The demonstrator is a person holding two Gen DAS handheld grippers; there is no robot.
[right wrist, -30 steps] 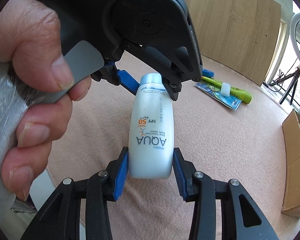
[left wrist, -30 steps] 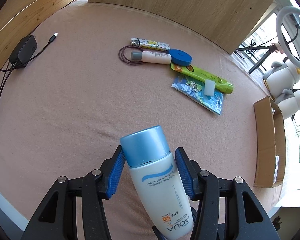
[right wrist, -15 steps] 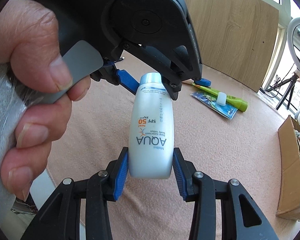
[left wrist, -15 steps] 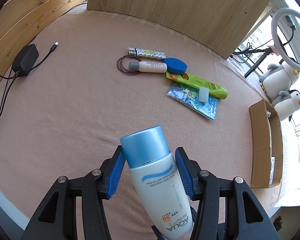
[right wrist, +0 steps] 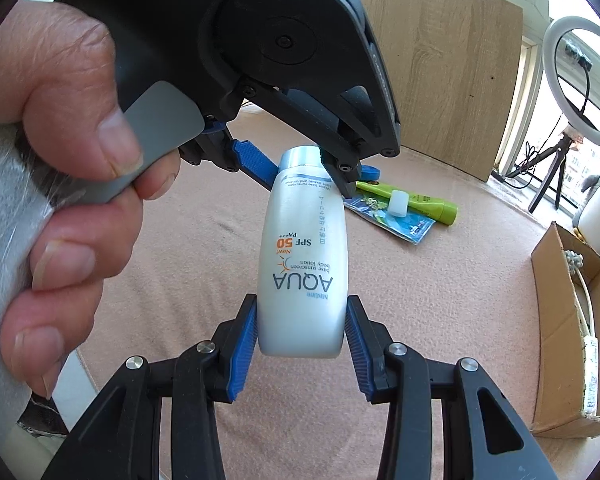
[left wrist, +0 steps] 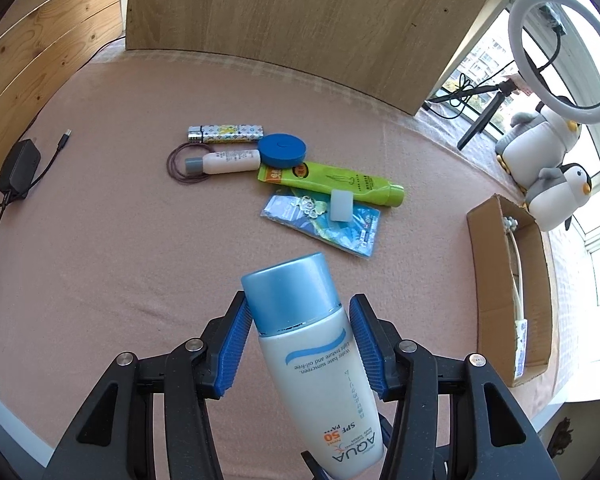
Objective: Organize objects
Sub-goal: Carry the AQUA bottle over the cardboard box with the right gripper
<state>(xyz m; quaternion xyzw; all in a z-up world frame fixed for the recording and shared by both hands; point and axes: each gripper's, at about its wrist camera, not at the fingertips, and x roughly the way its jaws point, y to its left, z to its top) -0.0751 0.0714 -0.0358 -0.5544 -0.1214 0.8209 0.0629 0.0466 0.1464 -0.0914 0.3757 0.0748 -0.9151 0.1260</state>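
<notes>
A white AQUA sunscreen bottle (left wrist: 319,364) with a blue cap is held in the air between both grippers. My left gripper (left wrist: 300,320) is shut on its cap end. My right gripper (right wrist: 301,334) is shut on its base, also seen in the right wrist view (right wrist: 303,264). On the pink mat lie a patterned stick (left wrist: 226,134), a small pink bottle (left wrist: 224,162) on a hair tie, a blue round tin (left wrist: 282,150), a green tube (left wrist: 331,182) and a blue packet (left wrist: 323,224) with a white block.
A cardboard box (left wrist: 511,296) with a cable inside stands at the mat's right edge. A black charger (left wrist: 18,170) and cable lie at far left. Plush penguins (left wrist: 551,168) and a ring light (left wrist: 563,48) stand beyond the right edge. A wooden board (left wrist: 300,20) backs the mat.
Both grippers have lifted and tilted with the bottle; the objects on the mat and the box look farther away and more of the room shows. The grip is unchanged.
</notes>
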